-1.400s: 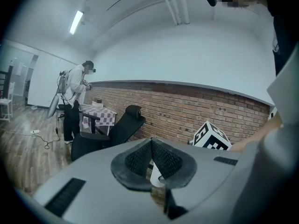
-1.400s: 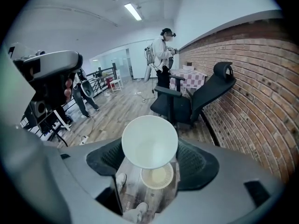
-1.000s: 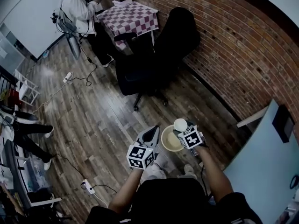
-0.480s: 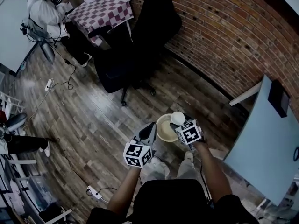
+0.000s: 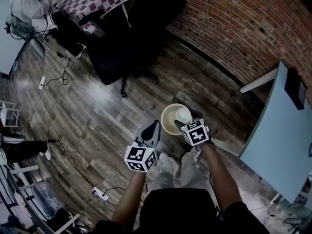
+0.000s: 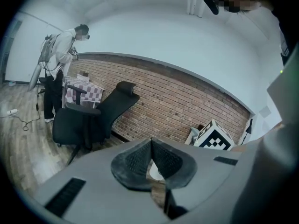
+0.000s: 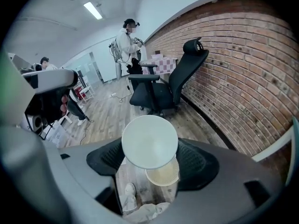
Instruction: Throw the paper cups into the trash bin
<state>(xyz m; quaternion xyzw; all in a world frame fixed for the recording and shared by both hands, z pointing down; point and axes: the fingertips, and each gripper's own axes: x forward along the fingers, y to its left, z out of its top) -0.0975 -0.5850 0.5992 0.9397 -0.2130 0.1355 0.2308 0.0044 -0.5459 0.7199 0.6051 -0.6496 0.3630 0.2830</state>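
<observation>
Wooden floor [image 5: 92,121] bears trash bin [image 5: 165,122] under paper cup [image 5: 184,115], chair [image 5: 114,57] beyond.

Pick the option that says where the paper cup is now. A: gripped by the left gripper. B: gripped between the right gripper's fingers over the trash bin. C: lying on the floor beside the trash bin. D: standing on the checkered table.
B: the right gripper view shows the paper cup clamped between the right gripper fingers, with the trash bin open mouth just beyond it.
</observation>
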